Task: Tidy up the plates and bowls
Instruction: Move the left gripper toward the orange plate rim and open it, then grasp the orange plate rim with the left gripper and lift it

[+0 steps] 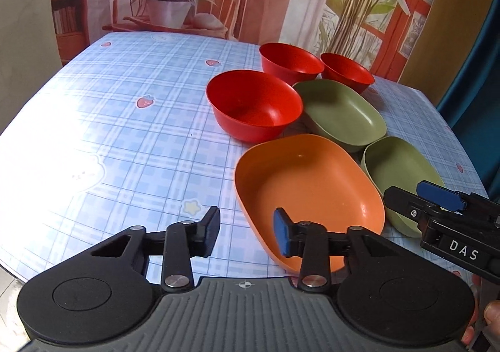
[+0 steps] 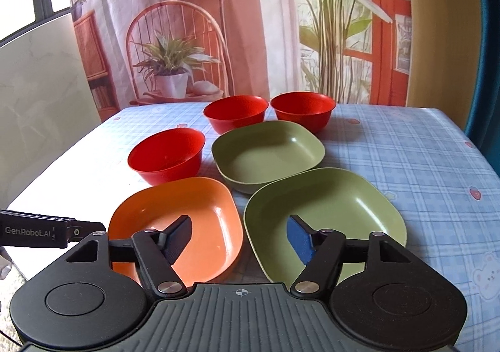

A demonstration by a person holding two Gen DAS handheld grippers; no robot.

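Three red bowls stand on the checked table: a near one (image 1: 254,103) (image 2: 167,153) and two far ones (image 1: 290,63) (image 1: 347,71) (image 2: 236,111) (image 2: 303,108). An orange plate (image 1: 307,186) (image 2: 187,208) lies nearest, with a far green plate (image 1: 340,110) (image 2: 267,153) and a near green plate (image 1: 400,171) (image 2: 325,211) beside it. My left gripper (image 1: 247,231) is open and empty, hovering at the orange plate's near left rim. My right gripper (image 2: 240,238) is open and empty, over the gap between the orange and near green plates; it also shows in the left wrist view (image 1: 437,208).
The table (image 1: 109,121) has a blue plaid cloth with strawberry prints; its left half is bare. A printed backdrop with a chair and plants hangs behind the far edge. A blue curtain (image 1: 481,102) is at the right.
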